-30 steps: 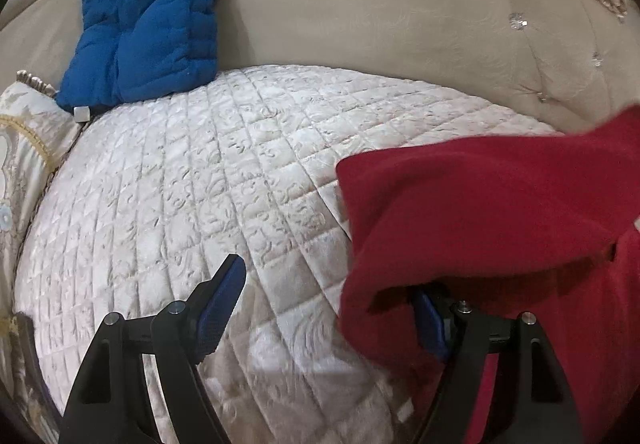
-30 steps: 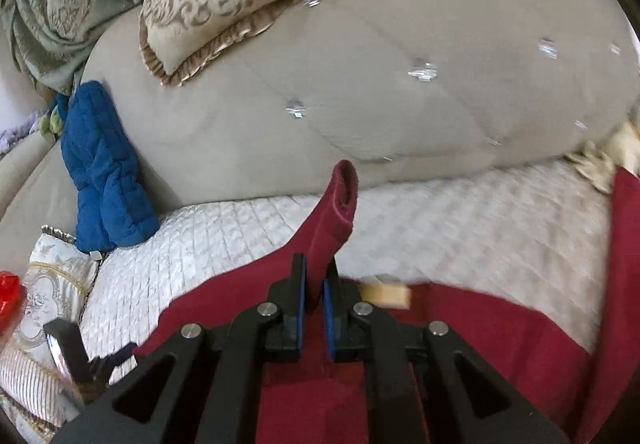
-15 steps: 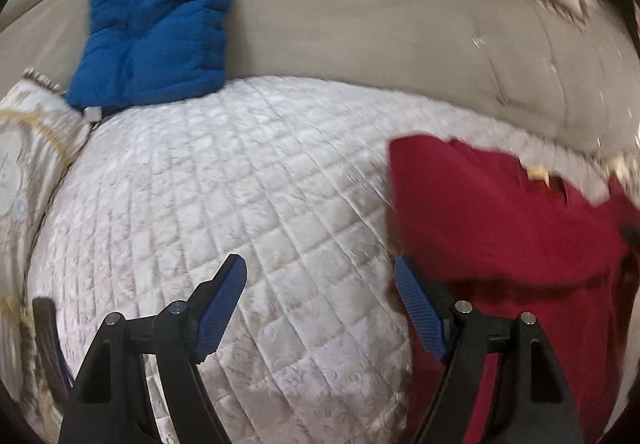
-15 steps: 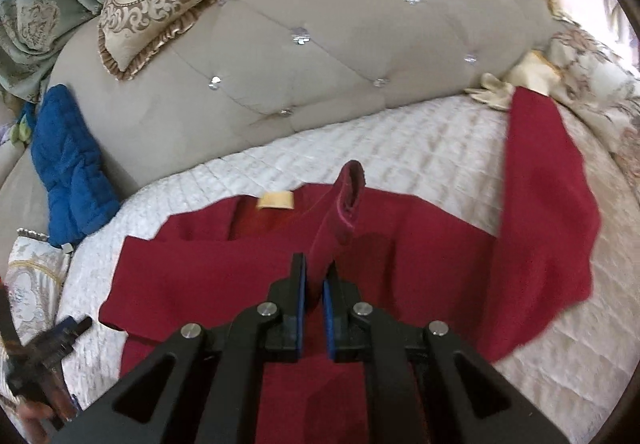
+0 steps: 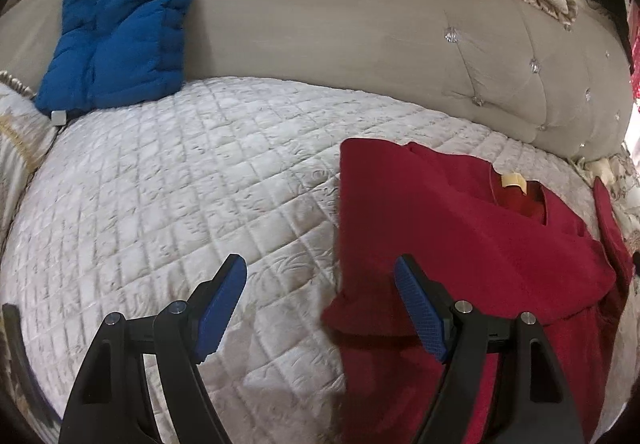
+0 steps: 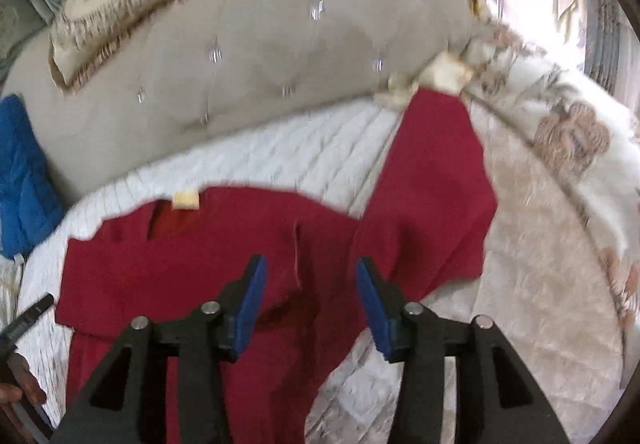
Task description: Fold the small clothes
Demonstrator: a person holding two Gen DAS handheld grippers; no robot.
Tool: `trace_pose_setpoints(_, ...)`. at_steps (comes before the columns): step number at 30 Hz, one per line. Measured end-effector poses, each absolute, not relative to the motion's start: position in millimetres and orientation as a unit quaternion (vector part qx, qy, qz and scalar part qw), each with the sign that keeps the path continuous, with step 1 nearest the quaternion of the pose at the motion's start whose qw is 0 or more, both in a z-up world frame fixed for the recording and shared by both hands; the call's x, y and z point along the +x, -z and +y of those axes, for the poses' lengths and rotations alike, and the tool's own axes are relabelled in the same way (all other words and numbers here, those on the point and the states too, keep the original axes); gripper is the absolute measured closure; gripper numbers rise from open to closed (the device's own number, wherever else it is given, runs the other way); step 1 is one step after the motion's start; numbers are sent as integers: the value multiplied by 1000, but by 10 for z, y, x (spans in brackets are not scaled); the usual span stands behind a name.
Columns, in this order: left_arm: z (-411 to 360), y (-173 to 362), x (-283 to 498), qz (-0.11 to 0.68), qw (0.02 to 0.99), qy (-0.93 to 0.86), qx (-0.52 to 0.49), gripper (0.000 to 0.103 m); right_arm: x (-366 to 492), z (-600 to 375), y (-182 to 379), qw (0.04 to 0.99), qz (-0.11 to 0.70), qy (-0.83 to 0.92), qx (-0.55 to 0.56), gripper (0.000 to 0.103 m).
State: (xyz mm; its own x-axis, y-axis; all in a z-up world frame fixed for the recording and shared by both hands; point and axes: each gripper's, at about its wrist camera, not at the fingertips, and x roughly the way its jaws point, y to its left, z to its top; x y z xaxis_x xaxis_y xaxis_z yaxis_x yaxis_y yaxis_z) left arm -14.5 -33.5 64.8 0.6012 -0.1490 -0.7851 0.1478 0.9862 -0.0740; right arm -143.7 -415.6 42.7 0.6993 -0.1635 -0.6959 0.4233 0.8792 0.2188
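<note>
A dark red garment with a tan neck label lies flat on the white quilted bed cover, one sleeve folded across its body. The other sleeve stretches out to the right. My right gripper hovers over the folded sleeve with its jaws opening; the cloth lies below them, not pinched. In the left wrist view the same garment fills the right half. My left gripper stands open above its left edge, nothing between the blue pads.
A tufted beige headboard rises behind the bed, with a patterned cushion on top. A blue quilted cushion leans at the left. A floral pillow lies at the right. A hand shows at the lower left.
My right gripper carried the sleeve across the body, laid it down and opened. My left gripper drew back and up off the garment's edge, staying open.
</note>
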Motion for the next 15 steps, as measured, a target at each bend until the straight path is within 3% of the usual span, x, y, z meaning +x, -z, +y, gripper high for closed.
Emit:
trace_pose_setpoints(7, -470, -436, 0, 455, 887, 67, 33, 45, -816, -3967, -139, 896, 410, 138, 95, 52)
trace_pose_setpoints(10, -513, -355, 42, 463, 883, 65, 45, 45, -680, -3919, 87, 880, 443, 158, 63, 58)
trace_pose_setpoints(15, -526, -320, 50, 463, 882, 66, 52, 45, -706, -3859, 135, 885, 432, 170, 35, 57)
